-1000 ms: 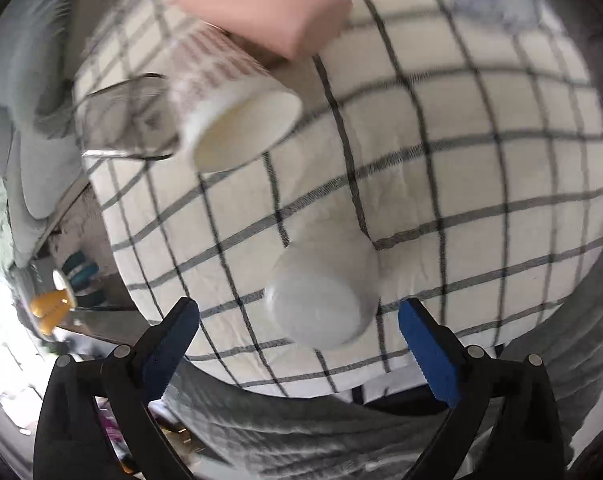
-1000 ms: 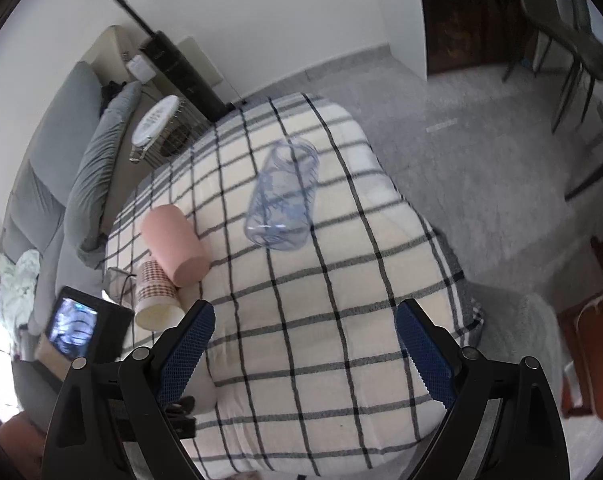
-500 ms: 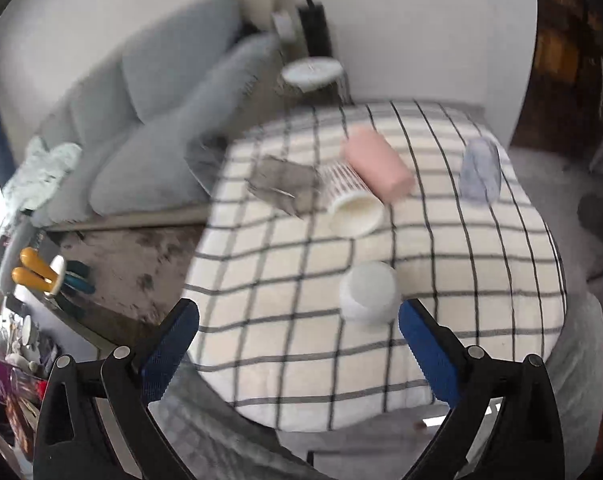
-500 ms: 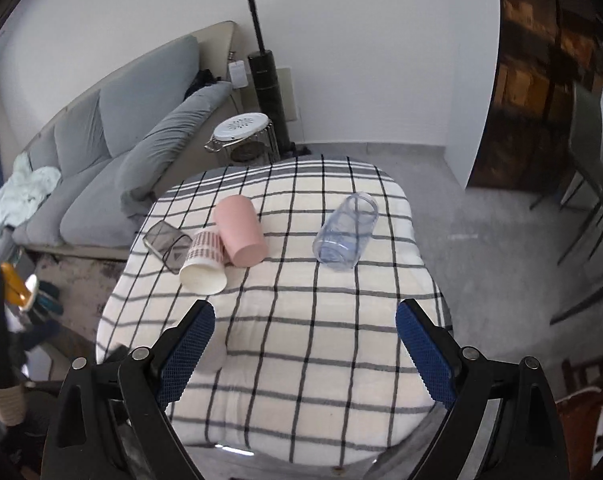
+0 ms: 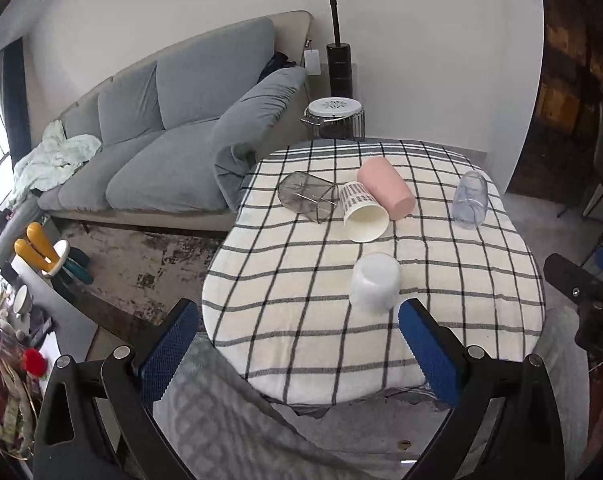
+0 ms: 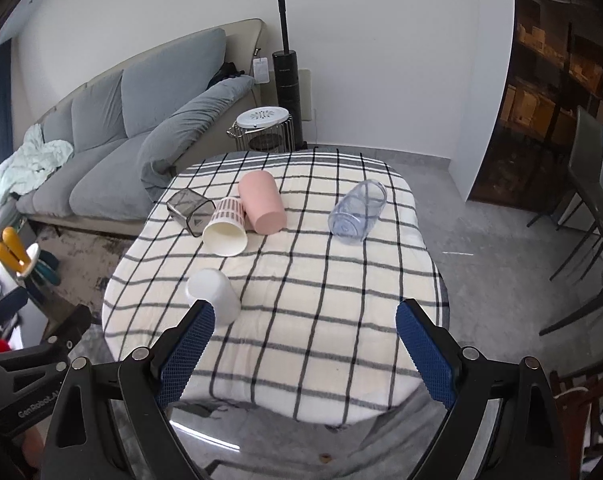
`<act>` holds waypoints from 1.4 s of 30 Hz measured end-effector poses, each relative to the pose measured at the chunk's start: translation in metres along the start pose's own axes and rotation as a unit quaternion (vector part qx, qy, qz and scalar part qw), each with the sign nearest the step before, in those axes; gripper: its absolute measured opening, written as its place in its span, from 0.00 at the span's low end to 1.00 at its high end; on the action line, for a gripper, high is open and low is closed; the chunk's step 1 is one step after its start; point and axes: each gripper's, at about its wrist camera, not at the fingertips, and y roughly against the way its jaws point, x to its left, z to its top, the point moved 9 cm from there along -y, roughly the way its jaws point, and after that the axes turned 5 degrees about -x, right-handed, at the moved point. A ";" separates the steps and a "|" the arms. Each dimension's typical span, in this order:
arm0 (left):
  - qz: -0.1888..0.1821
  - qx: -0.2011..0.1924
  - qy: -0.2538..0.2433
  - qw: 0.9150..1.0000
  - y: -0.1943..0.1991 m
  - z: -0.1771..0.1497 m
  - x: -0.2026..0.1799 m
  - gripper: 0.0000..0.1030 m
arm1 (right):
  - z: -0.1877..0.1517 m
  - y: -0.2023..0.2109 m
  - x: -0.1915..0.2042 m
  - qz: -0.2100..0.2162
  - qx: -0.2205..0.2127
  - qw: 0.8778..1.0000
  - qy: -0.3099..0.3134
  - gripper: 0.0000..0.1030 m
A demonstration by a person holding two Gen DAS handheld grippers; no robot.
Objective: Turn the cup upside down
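Observation:
A white cup stands upside down near the front left of the checked table; it also shows in the right wrist view. Behind it lie on their sides a patterned paper cup, a pink cup, a dark clear cup and a clear bluish cup. My left gripper is open and empty, above the table's front edge. My right gripper is open and empty, back from the table.
A grey sofa stands left of the table, with a wire side table and a vacuum by the wall. Chairs stand at the right. The right gripper's body shows at the left view's right edge.
Both grippers have pulled back and up from the table, so the whole table now shows. The white cup stays upside down where it stood; no cup moved.

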 end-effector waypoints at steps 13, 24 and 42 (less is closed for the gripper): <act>-0.001 -0.003 -0.003 1.000 0.007 -0.001 -0.003 0.99 | -0.002 0.004 -0.005 -0.004 -0.002 1.000 -0.005 0.90; 0.000 -0.002 -0.004 1.000 0.010 0.001 -0.002 0.99 | -0.002 0.006 -0.005 -0.001 -0.002 1.000 -0.007 0.90; 0.001 -0.001 -0.003 1.000 0.010 0.001 -0.002 0.99 | -0.002 0.006 -0.006 0.000 -0.002 1.000 -0.008 0.90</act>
